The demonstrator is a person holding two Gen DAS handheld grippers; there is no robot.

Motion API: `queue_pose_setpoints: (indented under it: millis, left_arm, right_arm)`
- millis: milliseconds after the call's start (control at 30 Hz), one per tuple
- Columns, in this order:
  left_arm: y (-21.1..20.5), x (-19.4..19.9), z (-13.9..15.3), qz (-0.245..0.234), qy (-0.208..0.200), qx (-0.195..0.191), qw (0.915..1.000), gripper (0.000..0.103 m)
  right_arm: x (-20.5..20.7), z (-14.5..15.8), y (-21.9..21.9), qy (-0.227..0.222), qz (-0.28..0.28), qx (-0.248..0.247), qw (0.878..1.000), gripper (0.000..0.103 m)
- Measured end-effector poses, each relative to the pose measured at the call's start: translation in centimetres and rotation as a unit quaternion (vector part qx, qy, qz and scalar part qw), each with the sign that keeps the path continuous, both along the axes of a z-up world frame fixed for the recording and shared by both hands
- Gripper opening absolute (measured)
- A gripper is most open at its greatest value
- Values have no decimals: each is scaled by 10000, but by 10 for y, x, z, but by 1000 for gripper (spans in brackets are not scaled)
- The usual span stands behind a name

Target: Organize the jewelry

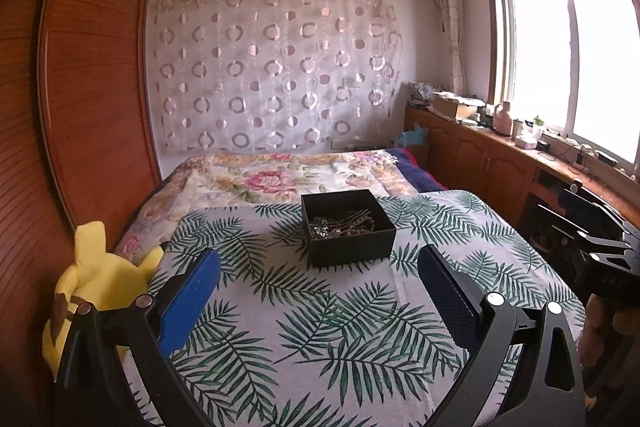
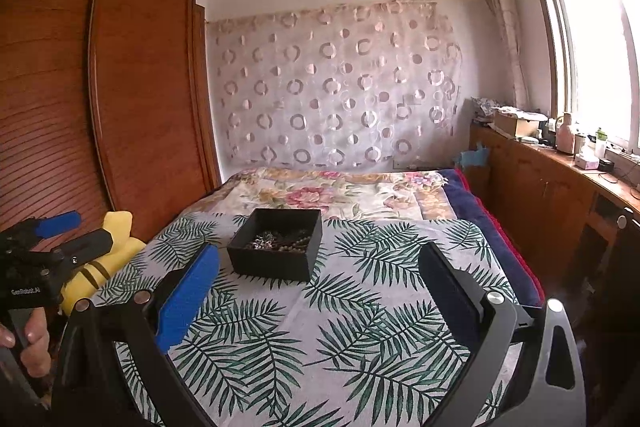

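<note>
A black open box [image 1: 352,245] stands on the leaf-print cloth [image 1: 320,327], with a tangle of jewelry [image 1: 340,225] inside: beaded strands and silvery pieces. My left gripper [image 1: 320,275] is open and empty, held above the cloth just short of the box. In the right wrist view the box [image 2: 272,259] sits ahead and left of centre with the jewelry [image 2: 280,241] in it. My right gripper [image 2: 320,275] is open and empty, to the right of the box. The left gripper also shows at that view's left edge [image 2: 60,227].
A yellow plush toy [image 1: 96,275] lies at the cloth's left edge beside a wooden wardrobe [image 1: 92,87]. A floral blanket [image 1: 280,175] covers the bed behind the box. A wooden cabinet [image 1: 500,155] with clutter runs under the window on the right.
</note>
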State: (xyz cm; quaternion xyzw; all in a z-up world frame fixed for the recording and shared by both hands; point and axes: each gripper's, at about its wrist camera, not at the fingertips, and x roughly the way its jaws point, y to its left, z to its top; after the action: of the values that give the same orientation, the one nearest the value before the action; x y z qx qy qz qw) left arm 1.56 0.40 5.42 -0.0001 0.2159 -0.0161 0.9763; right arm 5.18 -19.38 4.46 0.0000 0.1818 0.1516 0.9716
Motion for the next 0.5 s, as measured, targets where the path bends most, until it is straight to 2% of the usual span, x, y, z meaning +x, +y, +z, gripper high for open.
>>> queue_pose_setpoints:
  millis: [500]
  left_arm:
    - [1,0,0,-2,0,-4,10000,95]
  right_arm:
    - [5,-6,3,70,-20,5,10000,100]
